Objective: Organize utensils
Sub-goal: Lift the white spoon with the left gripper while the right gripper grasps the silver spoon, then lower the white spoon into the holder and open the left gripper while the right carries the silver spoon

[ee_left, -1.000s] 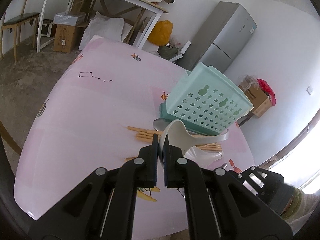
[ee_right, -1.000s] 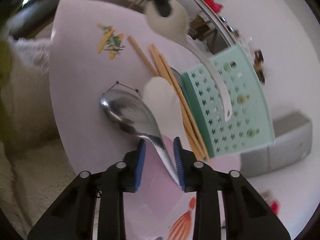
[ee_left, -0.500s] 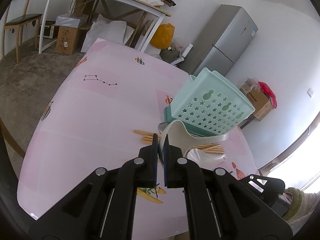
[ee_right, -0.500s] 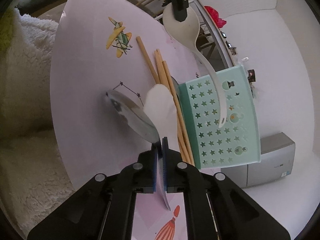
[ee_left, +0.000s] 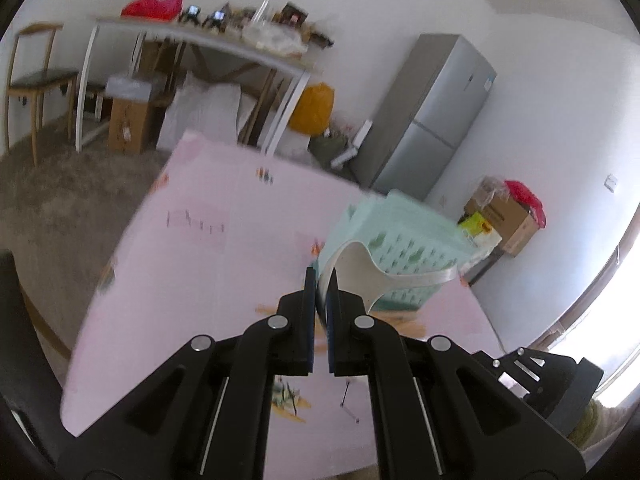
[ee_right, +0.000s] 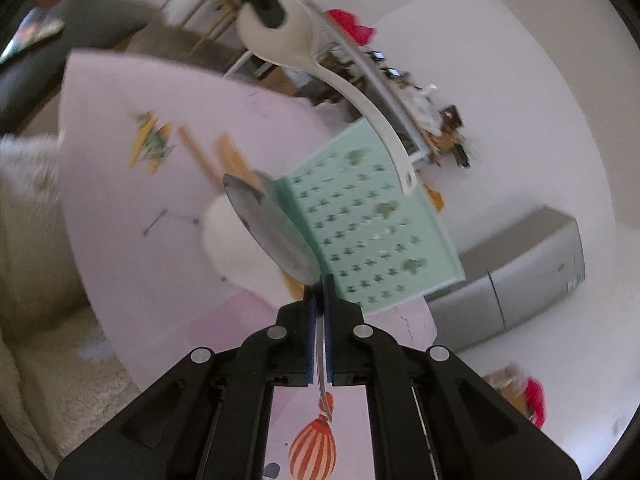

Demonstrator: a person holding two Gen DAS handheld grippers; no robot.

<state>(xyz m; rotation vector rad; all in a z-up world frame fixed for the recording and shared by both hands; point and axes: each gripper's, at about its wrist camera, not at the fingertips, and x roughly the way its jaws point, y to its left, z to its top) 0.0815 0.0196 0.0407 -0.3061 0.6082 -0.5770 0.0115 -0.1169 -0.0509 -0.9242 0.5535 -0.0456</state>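
My left gripper (ee_left: pixel 321 276) is shut on the rim of a white plastic ladle (ee_left: pixel 362 268) and holds it in the air beside the mint-green star-perforated basket (ee_left: pixel 404 240); its handle reaches over the basket. The same ladle (ee_right: pixel 296 40) shows high in the right wrist view, above the basket (ee_right: pixel 360 220). My right gripper (ee_right: pixel 319 284) is shut on the handle of a metal spoon (ee_right: pixel 268 224), lifted off the pink table (ee_right: pixel 120 168). Wooden chopsticks (ee_right: pixel 232 156) and a white spoon (ee_right: pixel 236 244) lie on the table by the basket.
The pink tablecloth (ee_left: pixel 192 264) carries printed pictures. A grey fridge (ee_left: pixel 436 116), a cluttered side table (ee_left: pixel 208 44), boxes (ee_left: pixel 504 220) and a chair (ee_left: pixel 36 76) stand beyond the table. A fluffy white rug (ee_right: pixel 28 240) lies beside the table.
My right gripper has closed on the metal spoon's handle and lifted it off the table. My left gripper has raised the white ladle higher toward the basket.
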